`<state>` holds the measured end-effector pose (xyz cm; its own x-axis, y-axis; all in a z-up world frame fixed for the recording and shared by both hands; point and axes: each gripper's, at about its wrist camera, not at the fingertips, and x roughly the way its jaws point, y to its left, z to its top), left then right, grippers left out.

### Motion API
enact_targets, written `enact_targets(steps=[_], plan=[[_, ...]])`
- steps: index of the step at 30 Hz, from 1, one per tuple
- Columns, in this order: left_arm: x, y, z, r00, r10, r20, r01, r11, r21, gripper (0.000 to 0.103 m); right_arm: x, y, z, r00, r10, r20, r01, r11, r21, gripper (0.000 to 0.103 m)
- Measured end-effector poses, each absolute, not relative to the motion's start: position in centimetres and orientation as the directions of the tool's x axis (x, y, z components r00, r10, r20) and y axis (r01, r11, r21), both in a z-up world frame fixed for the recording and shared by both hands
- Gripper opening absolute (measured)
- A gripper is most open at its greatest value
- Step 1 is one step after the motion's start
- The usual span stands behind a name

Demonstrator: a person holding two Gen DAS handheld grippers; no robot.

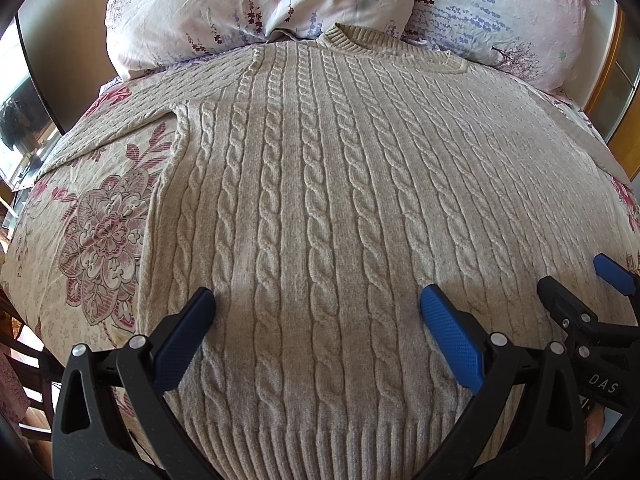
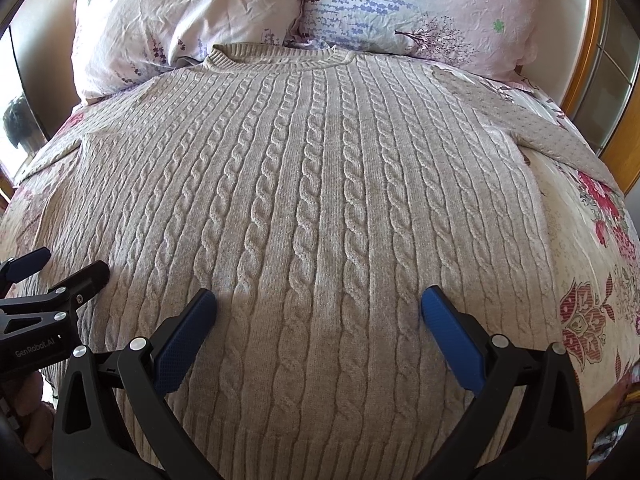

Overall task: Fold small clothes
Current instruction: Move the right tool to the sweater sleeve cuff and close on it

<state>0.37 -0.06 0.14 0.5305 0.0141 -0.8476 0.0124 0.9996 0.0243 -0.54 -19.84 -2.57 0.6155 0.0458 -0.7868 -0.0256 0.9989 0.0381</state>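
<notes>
A beige cable-knit sweater [image 1: 320, 200] lies flat and spread out on the bed, collar [image 1: 360, 40] toward the pillows, ribbed hem toward me. It also fills the right wrist view [image 2: 312, 200]. Its left sleeve [image 1: 120, 120] stretches out to the left; its right sleeve [image 2: 560, 136] stretches out to the right. My left gripper [image 1: 318, 304] is open and empty, hovering above the lower body of the sweater. My right gripper [image 2: 318, 304] is open and empty beside it, also above the lower body. Each gripper shows at the edge of the other's view.
The bed has a floral cover [image 1: 92, 232]. Two floral pillows [image 1: 248, 4] [image 2: 420, 4] lie at the head, just behind the collar. A wooden bed frame [image 2: 592, 80] runs along the right. A dark chair [image 1: 24, 344] stands at the left bed edge.
</notes>
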Motion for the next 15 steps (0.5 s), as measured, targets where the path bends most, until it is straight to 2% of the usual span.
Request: enact_targets(steps=[6, 9, 12, 15], plan=[[1.1, -0.2, 0.5, 0.529, 0.008, -0.849, 0.037, 0.999, 0.033, 0.101, -1.0, -20.2, -2.6, 0.652, 0.087, -0.753, -0.089, 0.995, 0.037, 0.102], [2.0, -0.6, 1.7, 0.569, 0.0, -0.822, 0.062, 0.997, 0.042, 0.101, -0.5, -20.8, -2.2, 0.643, 0.133, -0.754, -0.133, 0.989, 0.061, 0.102], [3.2, -1.0, 3.5, 0.657, -0.018, -0.754, 0.09, 0.994, 0.054, 0.101, 0.3, -24.1, -0.3, 0.689, 0.228, -0.688, -0.118, 0.972, 0.204, 0.102], [5.3, -1.4, 4.5, 0.688, -0.095, -0.72, 0.137, 0.991, 0.0, 0.101, 1.8, -29.8, 1.9, 0.762, 0.213, -0.612, -0.011, 0.949, 0.316, 0.102]])
